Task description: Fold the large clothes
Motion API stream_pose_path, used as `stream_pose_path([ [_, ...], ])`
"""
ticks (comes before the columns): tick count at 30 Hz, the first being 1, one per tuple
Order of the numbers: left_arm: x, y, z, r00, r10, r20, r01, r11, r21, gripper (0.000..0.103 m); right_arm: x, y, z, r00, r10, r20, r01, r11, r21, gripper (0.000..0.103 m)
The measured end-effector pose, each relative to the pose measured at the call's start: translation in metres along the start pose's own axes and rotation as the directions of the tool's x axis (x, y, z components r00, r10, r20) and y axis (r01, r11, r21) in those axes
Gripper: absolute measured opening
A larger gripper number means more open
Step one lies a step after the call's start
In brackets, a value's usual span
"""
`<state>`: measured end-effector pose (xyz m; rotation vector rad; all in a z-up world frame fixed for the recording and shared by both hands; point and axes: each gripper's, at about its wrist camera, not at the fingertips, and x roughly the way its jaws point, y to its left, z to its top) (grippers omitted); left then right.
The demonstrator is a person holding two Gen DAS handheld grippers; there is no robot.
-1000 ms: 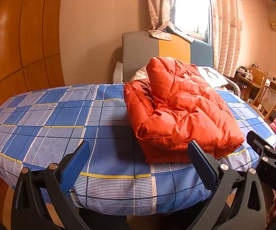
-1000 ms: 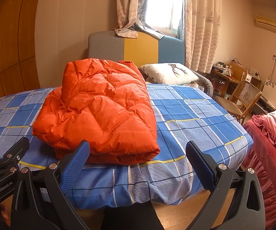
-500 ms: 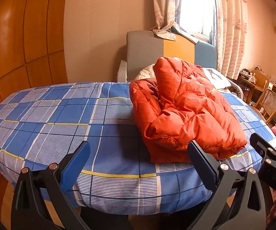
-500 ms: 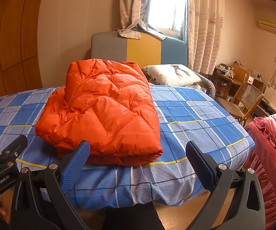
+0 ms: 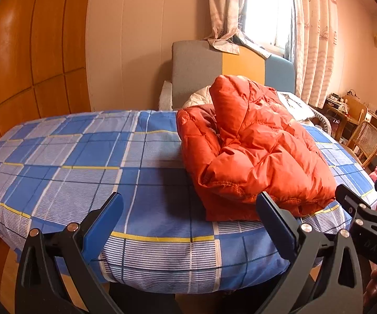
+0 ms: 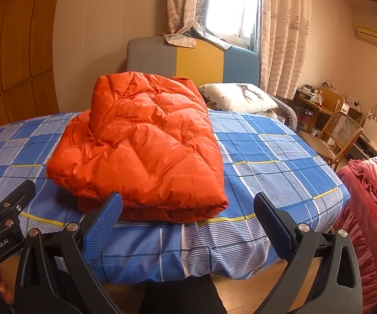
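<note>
An orange puffer jacket [image 5: 251, 154] [image 6: 141, 151] lies folded into a thick bundle on the blue plaid bed [image 5: 84, 162] [image 6: 267, 157], near its front edge. My left gripper [image 5: 188, 219] hangs open in front of the bed, left of the jacket, holding nothing. Its right finger stands just before the jacket's near edge. My right gripper [image 6: 188, 217] is open too, empty, in front of the jacket's near right corner. Each gripper shows at the side of the other's view.
A grey, yellow and blue headboard [image 6: 188, 62] and a white pillow [image 6: 238, 96] lie beyond the jacket. Wooden panels [image 5: 18, 65] line the left wall. A cane chair [image 6: 337, 136], a cluttered desk [image 6: 316, 99] and red ruffled bedding [image 6: 371, 196] stand to the right.
Both views have tilted slightly upward and drawn back a little from the bed. The jacket has not moved, and both grippers stay open and empty.
</note>
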<state>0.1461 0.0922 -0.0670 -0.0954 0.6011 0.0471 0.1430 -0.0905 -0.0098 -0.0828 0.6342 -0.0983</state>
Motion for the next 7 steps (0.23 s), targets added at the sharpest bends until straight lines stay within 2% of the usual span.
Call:
stream_pose_path([
  [7, 0.013, 0.008, -0.003, 0.998, 0.023, -0.051, -0.026, 0.998, -0.057, 0.101, 0.006, -0.001, 0.000, 1.000, 0.002, -0.014, -0.002, 1.000, 0.000, 0.100],
])
